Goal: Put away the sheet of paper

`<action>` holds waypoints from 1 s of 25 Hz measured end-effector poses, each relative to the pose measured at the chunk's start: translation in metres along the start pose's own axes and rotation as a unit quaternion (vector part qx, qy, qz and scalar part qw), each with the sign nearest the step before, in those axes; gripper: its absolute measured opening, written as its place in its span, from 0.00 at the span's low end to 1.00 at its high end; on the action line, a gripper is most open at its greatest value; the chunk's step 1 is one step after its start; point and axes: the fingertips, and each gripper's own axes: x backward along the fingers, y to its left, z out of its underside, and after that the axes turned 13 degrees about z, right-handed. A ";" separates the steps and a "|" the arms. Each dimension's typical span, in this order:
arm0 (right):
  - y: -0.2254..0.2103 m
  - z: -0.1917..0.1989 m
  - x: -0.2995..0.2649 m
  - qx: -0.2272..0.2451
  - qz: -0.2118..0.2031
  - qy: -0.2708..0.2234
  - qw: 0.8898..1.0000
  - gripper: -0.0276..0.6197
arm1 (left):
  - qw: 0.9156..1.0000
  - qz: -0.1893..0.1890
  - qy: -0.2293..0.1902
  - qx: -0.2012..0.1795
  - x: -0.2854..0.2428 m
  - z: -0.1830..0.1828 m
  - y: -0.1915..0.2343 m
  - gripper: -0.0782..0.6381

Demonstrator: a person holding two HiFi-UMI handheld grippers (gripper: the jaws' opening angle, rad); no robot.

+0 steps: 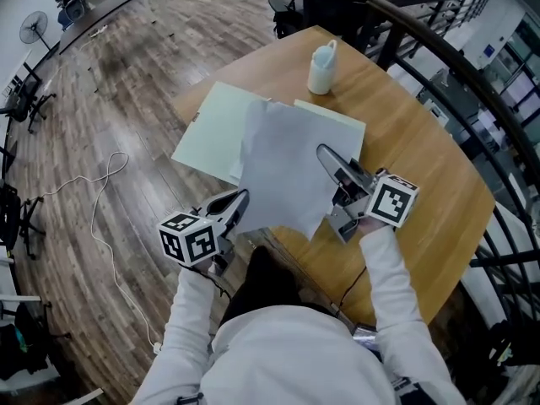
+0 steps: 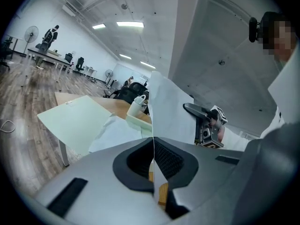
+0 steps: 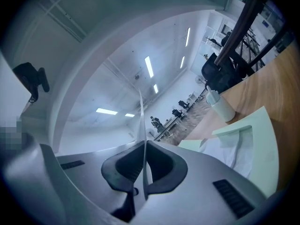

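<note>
My left claw is clenched on the near-left edge of the thin white sheet of paper, and my right claw pinches its right side. The sheet hangs bowed over a pale green folder on the round wooden table. A white mug stands beyond.

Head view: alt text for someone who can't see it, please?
A person's left hand-held gripper and right hand-held gripper pinch a white sheet of paper over a wooden table, with a pale green folder beneath.
</note>
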 end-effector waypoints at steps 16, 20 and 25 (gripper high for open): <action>-0.030 -0.060 -0.064 0.033 0.059 -0.025 0.997 0.09 | 0.994 0.095 0.049 -0.019 -0.068 -0.066 0.067 0.13; -0.040 -0.064 -0.068 0.036 0.068 -0.034 0.996 0.09 | 0.992 0.113 0.056 -0.025 -0.081 -0.069 0.078 0.13; -0.056 -0.077 -0.082 0.044 0.068 -0.035 0.996 0.09 | 0.989 0.129 0.067 -0.017 -0.100 -0.078 0.096 0.13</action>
